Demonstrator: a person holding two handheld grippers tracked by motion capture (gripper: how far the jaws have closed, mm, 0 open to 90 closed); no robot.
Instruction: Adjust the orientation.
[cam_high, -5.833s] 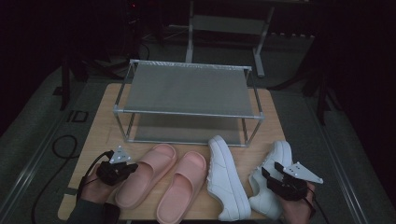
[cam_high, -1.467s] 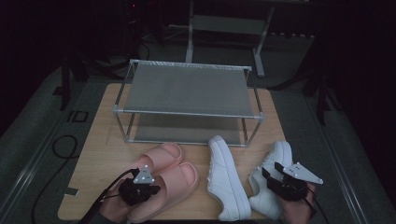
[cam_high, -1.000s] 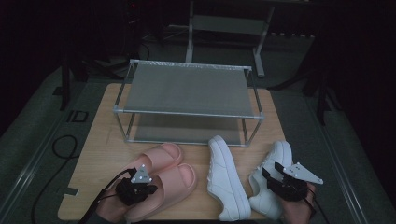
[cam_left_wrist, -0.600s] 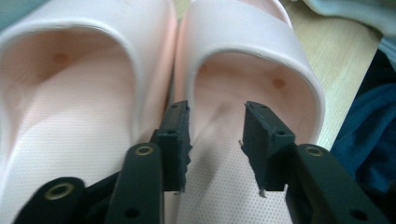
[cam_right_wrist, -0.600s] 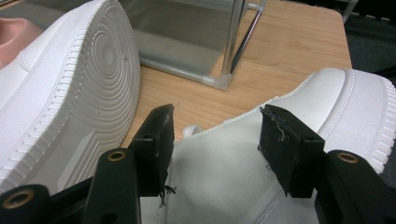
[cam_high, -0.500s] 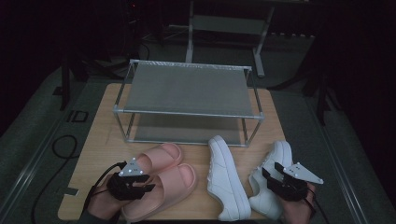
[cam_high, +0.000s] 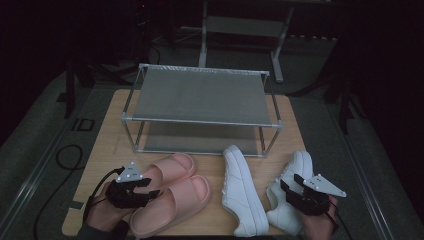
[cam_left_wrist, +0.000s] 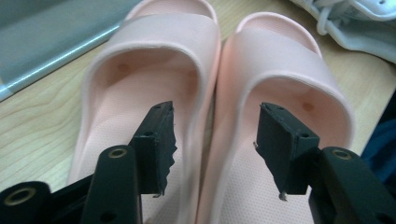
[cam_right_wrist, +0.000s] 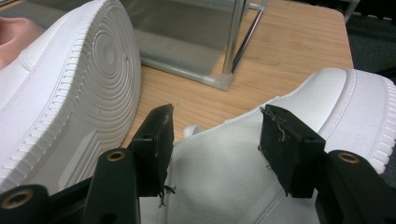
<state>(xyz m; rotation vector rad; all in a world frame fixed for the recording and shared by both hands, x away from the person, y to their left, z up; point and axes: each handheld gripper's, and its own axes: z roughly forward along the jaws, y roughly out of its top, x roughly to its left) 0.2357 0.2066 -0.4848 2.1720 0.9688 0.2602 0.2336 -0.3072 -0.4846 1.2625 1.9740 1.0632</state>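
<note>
Two pink slippers lie side by side at the table's front left, the far slipper (cam_high: 169, 169) (cam_left_wrist: 154, 42) and the near slipper (cam_high: 176, 202) (cam_left_wrist: 280, 51). My left gripper (cam_high: 150, 192) (cam_left_wrist: 215, 140) is open at their heel ends, its jaws straddling the two walls that touch. One white sneaker (cam_high: 243, 192) (cam_right_wrist: 65, 93) lies tipped on its side, sole showing. The other white sneaker (cam_high: 294, 182) (cam_right_wrist: 327, 107) stands upright at the front right. My right gripper (cam_high: 290, 185) (cam_right_wrist: 215, 140) is open over that sneaker's heel opening.
A two-level metal shoe rack (cam_high: 200, 95) (cam_right_wrist: 233, 37) stands on the far half of the wooden table (cam_high: 107, 140), both shelves bare. Cables trail off the table's front left. The surroundings are dark, with a metal frame beyond the table.
My left gripper has slid left and back from above the slippers to their heel ends. The slippers now lie closer together than 5.8 s ago. The right gripper and sneakers are unmoved.
</note>
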